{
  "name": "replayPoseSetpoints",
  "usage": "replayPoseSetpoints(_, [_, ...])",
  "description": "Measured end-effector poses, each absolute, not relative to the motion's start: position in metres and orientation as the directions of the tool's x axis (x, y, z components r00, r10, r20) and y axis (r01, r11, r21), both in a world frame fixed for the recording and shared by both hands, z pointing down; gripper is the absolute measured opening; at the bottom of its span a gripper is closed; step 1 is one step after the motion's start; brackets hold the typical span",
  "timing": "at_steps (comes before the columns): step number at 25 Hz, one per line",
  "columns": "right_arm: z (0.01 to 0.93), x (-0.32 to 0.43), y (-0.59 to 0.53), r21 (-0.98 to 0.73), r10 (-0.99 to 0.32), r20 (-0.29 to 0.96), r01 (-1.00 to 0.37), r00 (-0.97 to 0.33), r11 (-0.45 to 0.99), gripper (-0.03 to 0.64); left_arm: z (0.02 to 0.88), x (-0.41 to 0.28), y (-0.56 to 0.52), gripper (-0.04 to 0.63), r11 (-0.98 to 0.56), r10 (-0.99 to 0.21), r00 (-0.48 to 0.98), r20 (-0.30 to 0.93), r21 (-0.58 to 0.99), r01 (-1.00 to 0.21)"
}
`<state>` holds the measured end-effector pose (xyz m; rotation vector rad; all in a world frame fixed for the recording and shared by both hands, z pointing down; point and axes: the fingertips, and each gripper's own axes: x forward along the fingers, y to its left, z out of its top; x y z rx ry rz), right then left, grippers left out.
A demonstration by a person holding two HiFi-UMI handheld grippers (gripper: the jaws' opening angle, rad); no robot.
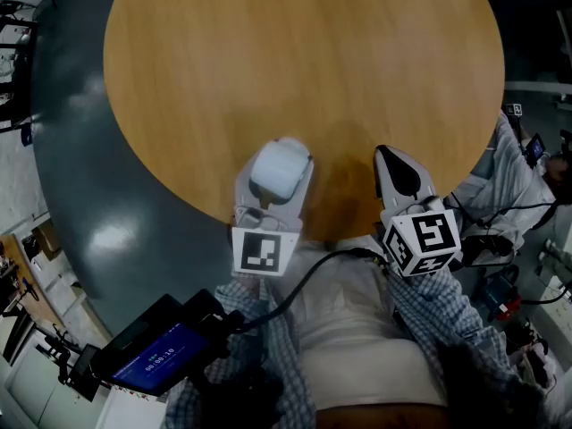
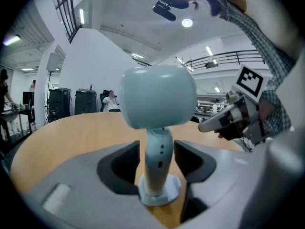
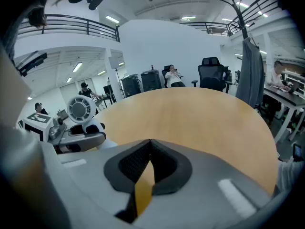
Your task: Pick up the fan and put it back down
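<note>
A small pale-blue fan (image 1: 279, 170) stands upright on the round wooden table (image 1: 295, 52), close to its near edge. In the left gripper view the fan's rounded head (image 2: 157, 97) sits above a slim stem, and its round base rests on the wood. My left gripper (image 1: 277, 184) (image 2: 157, 160) is open around that stem, with a narrow gap at each dark pad. My right gripper (image 1: 391, 157) (image 3: 150, 144) is shut on nothing, hovering over the table edge to the fan's right. The right gripper view shows the fan (image 3: 81, 109) from the front, at far left.
The table's near edge runs just under both grippers, with grey floor beyond it. A device with a blue screen (image 1: 152, 356) sits at lower left, and cables trail from the grippers. A coat rack with a grey coat (image 3: 250, 70) and office chairs stand past the far side.
</note>
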<state>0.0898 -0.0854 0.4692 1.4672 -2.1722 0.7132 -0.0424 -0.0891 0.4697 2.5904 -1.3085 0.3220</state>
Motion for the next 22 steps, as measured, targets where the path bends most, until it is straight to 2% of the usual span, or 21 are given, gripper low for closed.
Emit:
replayPoseSetpoints(5, [0.472, 0.085, -0.089, -0.185, -0.713, 0.6, -0.93, -0.363, 0.318, 0.003, 0.474, -0.05, -0.083, 0.212, -0.546, -0.771, 0.563, 0.298, 0.144, -0.825])
replayPoseSetpoints(9, [0.474, 0.083, -0.09, -0.19, -0.711, 0.599, -0.927, -0.369, 0.323, 0.003, 0.481, -0.055, -0.077, 0.207, -0.56, -0.762, 0.565, 0.315, 0.117, -0.82])
replayPoseSetpoints(14, [0.476, 0.078, -0.096, -0.196, -0.717, 0.583, -0.922, -0.382, 0.333, 0.003, 0.485, -0.061, -0.068, 0.141, -0.551, -0.762, 0.563, 0.319, 0.135, -0.823])
replayPoseSetpoints(19, [0.429, 0.072, -0.082, -0.195, -0.726, 0.558, -0.914, -0.402, 0.356, 0.003, 0.445, -0.073, -0.047, 0.096, -0.5, -0.794, 0.518, 0.318, 0.142, -0.854])
replayPoseSetpoints(22, [0.427, 0.066, -0.085, -0.198, -0.734, 0.539, -0.909, -0.413, 0.366, 0.003, 0.441, -0.09, -0.051, 0.038, -0.453, -0.825, 0.473, 0.308, 0.14, -0.881])
